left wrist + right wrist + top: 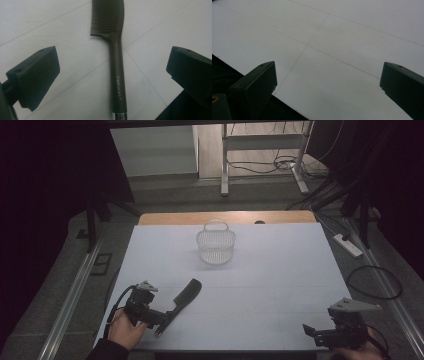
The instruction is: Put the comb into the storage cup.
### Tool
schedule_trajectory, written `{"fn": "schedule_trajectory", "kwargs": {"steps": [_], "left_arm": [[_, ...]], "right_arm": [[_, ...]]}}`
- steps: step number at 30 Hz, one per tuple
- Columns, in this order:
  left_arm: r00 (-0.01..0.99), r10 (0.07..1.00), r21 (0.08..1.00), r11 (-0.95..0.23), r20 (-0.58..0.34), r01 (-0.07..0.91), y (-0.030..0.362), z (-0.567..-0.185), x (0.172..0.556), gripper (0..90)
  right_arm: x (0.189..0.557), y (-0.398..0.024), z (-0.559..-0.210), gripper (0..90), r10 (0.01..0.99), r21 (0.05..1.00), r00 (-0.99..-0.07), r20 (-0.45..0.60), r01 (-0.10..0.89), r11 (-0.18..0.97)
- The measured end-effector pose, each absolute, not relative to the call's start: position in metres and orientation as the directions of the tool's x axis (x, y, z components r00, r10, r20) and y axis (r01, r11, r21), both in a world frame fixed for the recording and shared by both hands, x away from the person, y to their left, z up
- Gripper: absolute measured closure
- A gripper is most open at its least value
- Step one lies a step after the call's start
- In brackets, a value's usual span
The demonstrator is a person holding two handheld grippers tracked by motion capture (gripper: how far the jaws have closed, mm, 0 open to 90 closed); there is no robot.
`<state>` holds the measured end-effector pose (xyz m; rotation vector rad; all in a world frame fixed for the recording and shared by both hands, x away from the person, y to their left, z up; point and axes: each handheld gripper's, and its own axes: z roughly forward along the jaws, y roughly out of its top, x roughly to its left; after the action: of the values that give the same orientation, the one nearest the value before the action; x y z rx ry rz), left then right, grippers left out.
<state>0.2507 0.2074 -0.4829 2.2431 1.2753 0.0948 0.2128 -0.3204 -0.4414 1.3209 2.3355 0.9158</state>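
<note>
A black comb (186, 296) lies flat on the white table, teeth end pointing away toward the basket. In the left gripper view the comb (117, 57) runs up the middle, its handle printed "Creative Art", with a metal tip at the bottom. My left gripper (165, 319) is at the comb's handle end, open, one jaw on each side of the handle without touching it; the left gripper (113, 75) jaws stand wide apart. My right gripper (310, 331) is open near the table's front right edge over bare surface; the right gripper (327, 85) holds nothing.
A small white mesh basket (216, 245) with a handle stands at the table's far middle. The white table sheet (260, 285) has faint grid lines. Beyond the far edge are a metal frame, cables and a power strip (348, 245) on the floor.
</note>
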Motion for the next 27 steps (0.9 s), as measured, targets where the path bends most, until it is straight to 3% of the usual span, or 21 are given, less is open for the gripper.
{"fn": "schedule_trajectory", "kwargs": {"steps": [10,27], "left_arm": [[0.571,0.809,0.402,-0.479,-0.144,0.78,0.188,-0.495,0.262,0.0],[0.596,0.792,0.268,-0.55,-0.133,0.791,0.168,-0.517,0.283,0.0]], "right_arm": [[0.213,-0.32,-0.441,1.4,0.846,0.658,-0.532,0.044,0.652,0.376],[0.213,-0.32,-0.442,1.4,0.845,0.654,-0.533,0.043,0.654,0.379]]}}
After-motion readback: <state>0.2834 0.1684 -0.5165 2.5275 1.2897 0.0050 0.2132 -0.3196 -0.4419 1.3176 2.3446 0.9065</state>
